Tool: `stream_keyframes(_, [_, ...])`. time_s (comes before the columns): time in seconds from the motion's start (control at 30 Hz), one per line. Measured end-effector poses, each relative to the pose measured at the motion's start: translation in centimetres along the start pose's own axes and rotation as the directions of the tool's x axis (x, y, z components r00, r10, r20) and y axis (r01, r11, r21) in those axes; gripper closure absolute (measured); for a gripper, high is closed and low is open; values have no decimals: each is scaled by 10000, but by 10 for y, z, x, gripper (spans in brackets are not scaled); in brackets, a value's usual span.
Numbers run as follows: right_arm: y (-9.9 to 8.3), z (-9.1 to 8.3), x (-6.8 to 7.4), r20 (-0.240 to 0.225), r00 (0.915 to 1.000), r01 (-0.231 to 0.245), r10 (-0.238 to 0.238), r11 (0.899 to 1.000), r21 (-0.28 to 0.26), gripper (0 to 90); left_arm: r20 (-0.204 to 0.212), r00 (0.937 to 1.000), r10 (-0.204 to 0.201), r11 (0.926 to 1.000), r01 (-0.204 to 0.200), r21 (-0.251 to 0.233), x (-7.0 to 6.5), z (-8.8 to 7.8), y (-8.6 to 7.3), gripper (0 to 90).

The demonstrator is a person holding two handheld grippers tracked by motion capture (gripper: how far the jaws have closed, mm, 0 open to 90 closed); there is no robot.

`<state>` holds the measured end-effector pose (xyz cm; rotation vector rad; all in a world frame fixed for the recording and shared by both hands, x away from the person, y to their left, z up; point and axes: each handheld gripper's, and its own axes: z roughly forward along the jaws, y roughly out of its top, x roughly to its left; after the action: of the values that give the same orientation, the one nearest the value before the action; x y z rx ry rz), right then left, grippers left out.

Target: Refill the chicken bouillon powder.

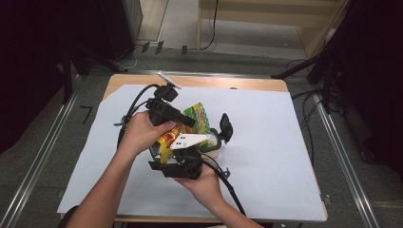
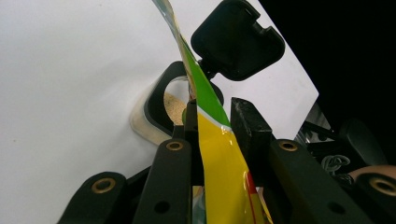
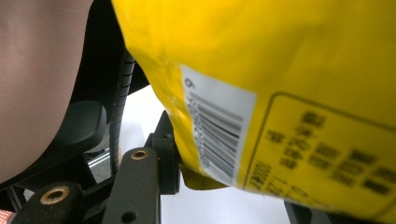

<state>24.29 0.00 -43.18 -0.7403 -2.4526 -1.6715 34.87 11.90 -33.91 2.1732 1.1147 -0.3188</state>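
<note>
A yellow and green snack bag [image 1: 199, 118] is held tilted over a clear container [image 1: 215, 145] with a black rim, whose hinged black lid [image 1: 226, 127] stands open. My left gripper [image 1: 187, 119] is shut on the bag's upper part. In the left gripper view the bag's edge [image 2: 219, 154] runs between the two jaws of that gripper [image 2: 215, 116], above the container [image 2: 156, 112], which holds beige grains, and its lid [image 2: 238, 39]. My right gripper [image 1: 173, 154] grips the bag's lower end from below. In the right gripper view the barcode side of the bag [image 3: 280, 70] sits pressed in that gripper [image 3: 229, 172].
A large white sheet [image 1: 266, 156] covers the wooden table [image 1: 199, 81]. Cables trail from both grippers across the sheet. Dark stands and rails flank the table on the left and right, and the floor lies beyond the far edge.
</note>
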Motion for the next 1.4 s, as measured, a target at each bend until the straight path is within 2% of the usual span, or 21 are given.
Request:
stream_keyframes(0.13, [2,-3,1,96,9998,188,-187,9998,-96,609,97,9999,129,9996,-126,-265,-4,-6,0,768])
stream_keyframes(0.2, [3,-4,0,-22,9999,102,-102,9998,-189,611,44,9999,156,9994,-154,-308,-5,-6,0,750])
stream_keyframes(0.43, [1,-2,-1,-112,9998,-140,138,9997,-181,612,-125,9997,207,9996,-209,-195,-5,-4,0,752])
stream_keyframes(0.8, [2,-3,-2,-112,9999,-36,34,9998,-220,612,-170,9995,275,9990,-280,-339,-6,-6,0,752])
stream_keyframes(1.4, [2,-2,-4,-250,9995,-188,185,9997,-133,612,-235,9995,222,9993,-229,-291,-4,-3,0,749])
